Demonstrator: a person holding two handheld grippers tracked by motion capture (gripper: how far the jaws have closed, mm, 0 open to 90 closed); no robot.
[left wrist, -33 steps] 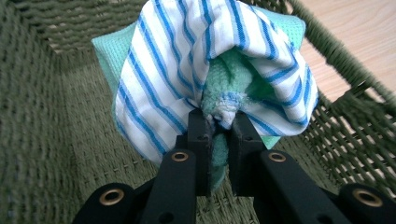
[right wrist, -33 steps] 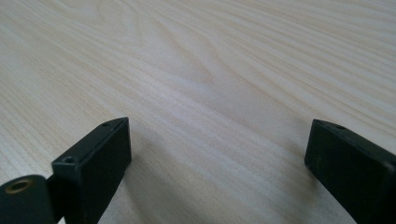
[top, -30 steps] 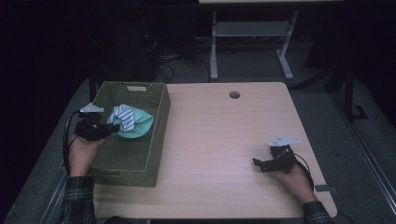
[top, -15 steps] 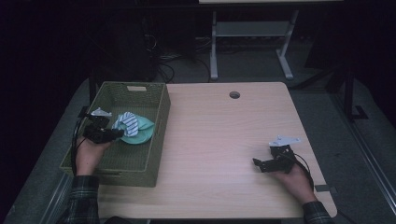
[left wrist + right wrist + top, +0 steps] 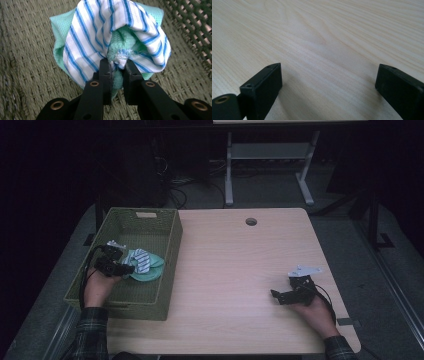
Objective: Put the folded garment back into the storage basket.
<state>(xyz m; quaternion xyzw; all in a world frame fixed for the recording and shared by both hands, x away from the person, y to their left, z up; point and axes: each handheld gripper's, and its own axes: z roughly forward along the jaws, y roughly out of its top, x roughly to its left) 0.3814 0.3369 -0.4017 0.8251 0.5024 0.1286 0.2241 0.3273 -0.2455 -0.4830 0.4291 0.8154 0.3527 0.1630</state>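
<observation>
The left gripper sits lower in the basket than it did a second ago, when it hung above the rim with the cloths bunched at its tips; it has sunk toward the woven floor, carrying the bundle down with it. In the left gripper view the jaws pinch a fold where the striped cloth wraps over the green cloth, and they have just been easing apart a little, with the fabric between them. The pads look to be touching the fold on both sides, so I judge the grip loosened but not let go. The cloths lie in the middle of the basket, nearer its right wall, and seem to rest on the floor. The right gripper has stayed where it was near the right front of the table, held low over the wood; in the right gripper view its jaws stand wide apart with nothing between them but bare tabletop. Read together, the lowering and the slackening suggest the cloths are being set down in the basket and the release is just starting. What is left, as I judge it, is to open the left jaws fully and draw back without snagging the fold, since a loose weave can catch on a pad and lift out again
</observation>
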